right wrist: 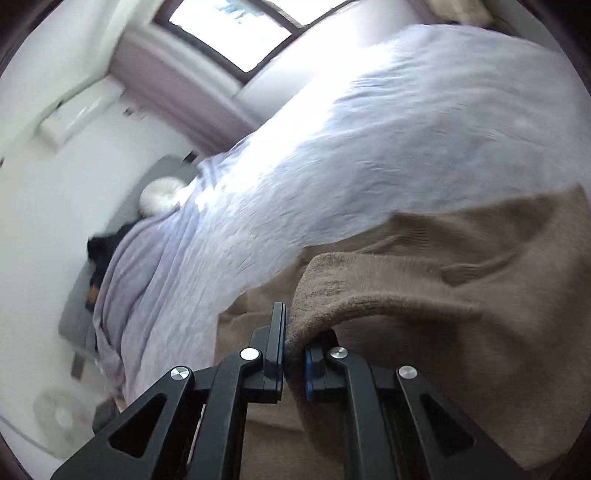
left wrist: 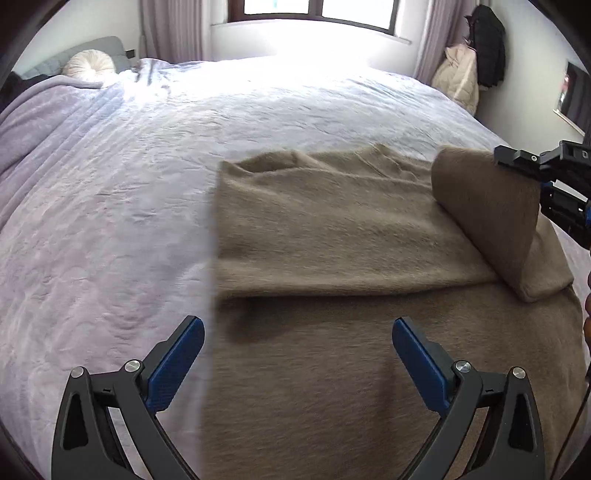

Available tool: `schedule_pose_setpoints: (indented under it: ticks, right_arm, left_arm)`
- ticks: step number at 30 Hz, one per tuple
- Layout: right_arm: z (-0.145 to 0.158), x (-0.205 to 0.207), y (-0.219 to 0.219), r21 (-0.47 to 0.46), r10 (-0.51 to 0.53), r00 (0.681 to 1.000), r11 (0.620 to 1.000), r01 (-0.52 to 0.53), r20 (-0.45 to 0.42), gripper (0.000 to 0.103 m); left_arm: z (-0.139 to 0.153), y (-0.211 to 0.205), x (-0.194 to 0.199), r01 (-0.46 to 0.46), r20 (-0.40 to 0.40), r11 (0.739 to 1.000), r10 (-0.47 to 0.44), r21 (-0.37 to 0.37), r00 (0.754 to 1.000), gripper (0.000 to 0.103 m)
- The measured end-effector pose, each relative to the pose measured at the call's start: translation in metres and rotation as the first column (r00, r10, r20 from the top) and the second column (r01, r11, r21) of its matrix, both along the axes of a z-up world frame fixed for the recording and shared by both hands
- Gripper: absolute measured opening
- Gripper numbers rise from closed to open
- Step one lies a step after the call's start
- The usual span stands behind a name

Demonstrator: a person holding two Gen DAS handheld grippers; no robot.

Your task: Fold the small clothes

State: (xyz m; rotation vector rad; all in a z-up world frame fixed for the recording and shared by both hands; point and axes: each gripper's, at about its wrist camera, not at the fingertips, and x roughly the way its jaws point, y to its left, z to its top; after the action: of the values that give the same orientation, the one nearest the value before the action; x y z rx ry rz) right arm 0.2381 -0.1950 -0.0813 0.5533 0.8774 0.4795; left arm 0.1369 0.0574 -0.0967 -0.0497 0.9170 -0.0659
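Note:
A tan fuzzy sweater (left wrist: 332,236) lies on the pale lilac bedspread (left wrist: 129,177), its upper part folded over the lower. My left gripper (left wrist: 297,332) is open and empty, hovering just above the sweater's near part. My right gripper (right wrist: 293,350) is shut on the sweater's right edge (right wrist: 332,295) and lifts it into a raised fold. That gripper shows in the left wrist view (left wrist: 524,162) at the far right, holding the raised flap (left wrist: 487,214).
The bed fills both views. A round white cushion (left wrist: 88,64) and grey headboard sit at the far left. A window (left wrist: 314,11) and curtains stand behind the bed. Coats (left wrist: 476,62) hang at the back right corner.

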Motion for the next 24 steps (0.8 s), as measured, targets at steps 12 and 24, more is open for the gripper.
schedule_pose_setpoints:
  ticks: [12, 24]
  right_arm:
    - [-0.016, -0.038, 0.124, -0.307, 0.348, 0.936, 0.886, -0.348, -0.054, 0.061]
    - [-0.01, -0.097, -0.098, 0.029, -0.185, 0.959, 0.98, 0.196, -0.216, 0.061]
  left_arm:
    - [0.006, 0.067, -0.006, -0.091, -0.032, 0.996, 0.091, -0.021, 0.995, 0.102]
    - [0.037, -0.011, 0.026, 0.089, 0.045, 0.996, -0.089, -0.013, 0.995, 0.102]
